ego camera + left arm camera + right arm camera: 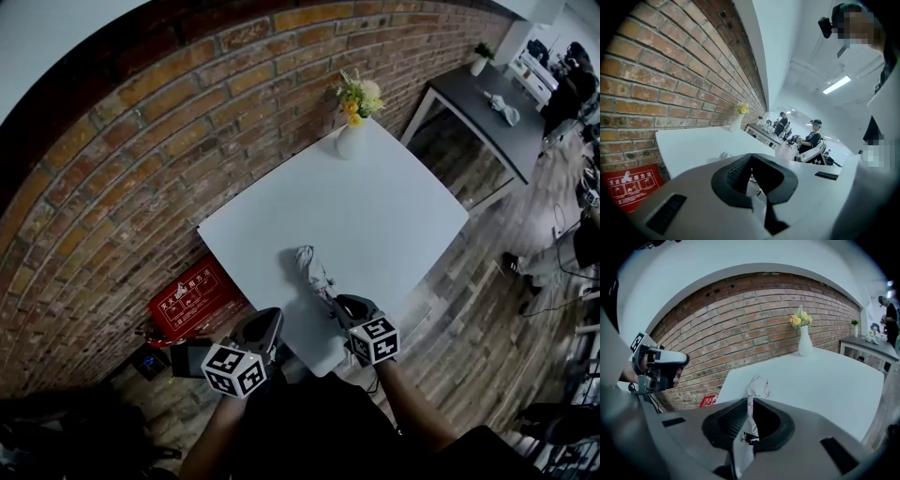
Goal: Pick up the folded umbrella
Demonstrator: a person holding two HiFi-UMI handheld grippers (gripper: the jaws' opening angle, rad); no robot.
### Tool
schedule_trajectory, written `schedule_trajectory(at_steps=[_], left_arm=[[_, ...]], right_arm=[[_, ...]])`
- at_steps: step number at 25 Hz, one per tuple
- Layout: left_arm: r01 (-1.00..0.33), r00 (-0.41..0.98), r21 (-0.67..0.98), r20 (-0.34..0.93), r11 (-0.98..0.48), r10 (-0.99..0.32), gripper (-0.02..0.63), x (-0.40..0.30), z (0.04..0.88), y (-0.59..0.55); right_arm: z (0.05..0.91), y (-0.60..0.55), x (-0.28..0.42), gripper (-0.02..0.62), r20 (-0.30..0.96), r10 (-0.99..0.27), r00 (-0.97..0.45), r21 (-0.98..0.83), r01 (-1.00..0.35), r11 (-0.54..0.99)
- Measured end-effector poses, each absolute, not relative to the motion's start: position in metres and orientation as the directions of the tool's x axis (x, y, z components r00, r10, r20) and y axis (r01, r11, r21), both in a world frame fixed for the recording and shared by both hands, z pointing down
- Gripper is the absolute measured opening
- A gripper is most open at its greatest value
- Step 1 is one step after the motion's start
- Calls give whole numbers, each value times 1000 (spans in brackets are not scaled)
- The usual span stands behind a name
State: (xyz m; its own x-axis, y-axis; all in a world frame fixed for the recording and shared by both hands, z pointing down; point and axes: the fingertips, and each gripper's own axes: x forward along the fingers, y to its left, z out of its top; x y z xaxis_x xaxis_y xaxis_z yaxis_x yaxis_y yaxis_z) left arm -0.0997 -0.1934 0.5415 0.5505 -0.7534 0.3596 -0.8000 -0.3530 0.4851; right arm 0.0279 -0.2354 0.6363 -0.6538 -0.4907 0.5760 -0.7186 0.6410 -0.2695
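The folded umbrella lies along the near edge of the white table, its handle end clamped between the narrow jaws of the right gripper. The grasp looks done. It seems not yet lifted, though the head view leaves that unclear. The left gripper hangs beside the table, jaws together and empty.
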Motion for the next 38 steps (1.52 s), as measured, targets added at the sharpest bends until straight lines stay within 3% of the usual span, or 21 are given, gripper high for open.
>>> schedule_trajectory(at_steps=[2,4,14,27,38], left_arm=[[-792,564,492,367,-361,-739,14,-100,548,-197],[-784,577,499,371,-368,-727,14,-99,552,-202],[-754,625,525,387,-395,-678,14,-97,569,-215],[-754,624,531,396,-386,-674,14,-109,577,-225],[-770,602,526,413,-360,-684,14,-122,581,-221]], right_arm=[[642,-240,25,33,601,-487,-634,-251,-728,638],[647,-245,21,104,623,-474,-623,-237,-727,644],[677,-259,-3,288,725,-380,-574,-190,-698,691],[716,-267,-14,328,813,-301,-498,-171,-699,694],[736,-275,-14,327,838,-282,-468,-186,-730,658]])
